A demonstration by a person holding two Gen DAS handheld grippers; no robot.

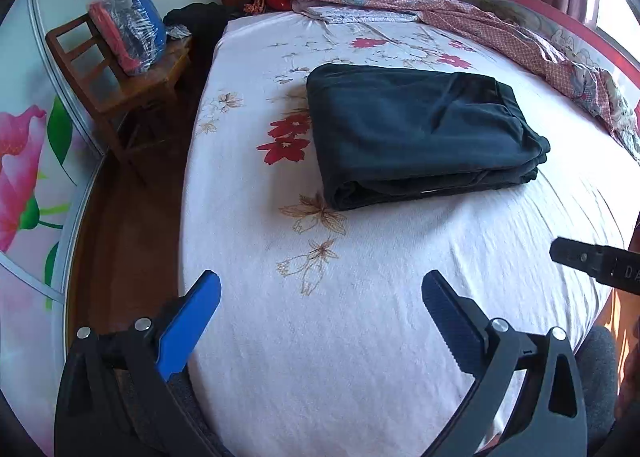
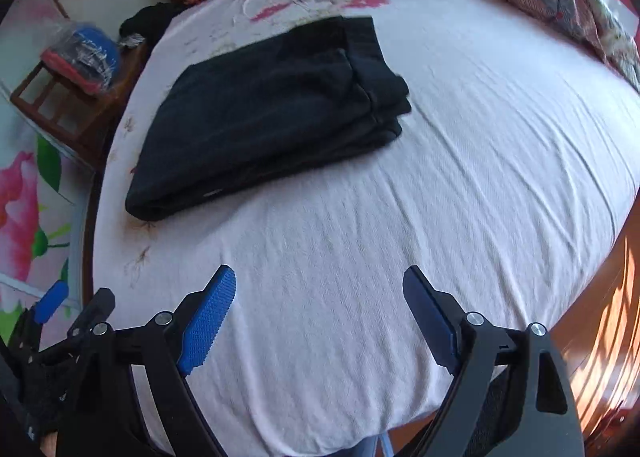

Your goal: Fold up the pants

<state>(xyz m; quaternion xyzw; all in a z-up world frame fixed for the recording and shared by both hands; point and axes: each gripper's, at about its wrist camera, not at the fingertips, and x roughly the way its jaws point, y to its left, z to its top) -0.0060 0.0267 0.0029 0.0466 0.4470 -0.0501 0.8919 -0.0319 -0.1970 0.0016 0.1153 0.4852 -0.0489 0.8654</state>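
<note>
Pants (image 1: 416, 133) folded compact, mid-bed (image 1: 360, 337), well beyond both claws; left gripper (image 1: 320, 297) and right gripper (image 2: 320, 289) splayed, empty; probably done; if tidying, press stacked edges flush, avoid dragging.

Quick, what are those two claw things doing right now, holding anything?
Left gripper: jaws open, holding nothing.
Right gripper: jaws open, holding nothing.
The folded pants lie untouched on the bed.
</note>
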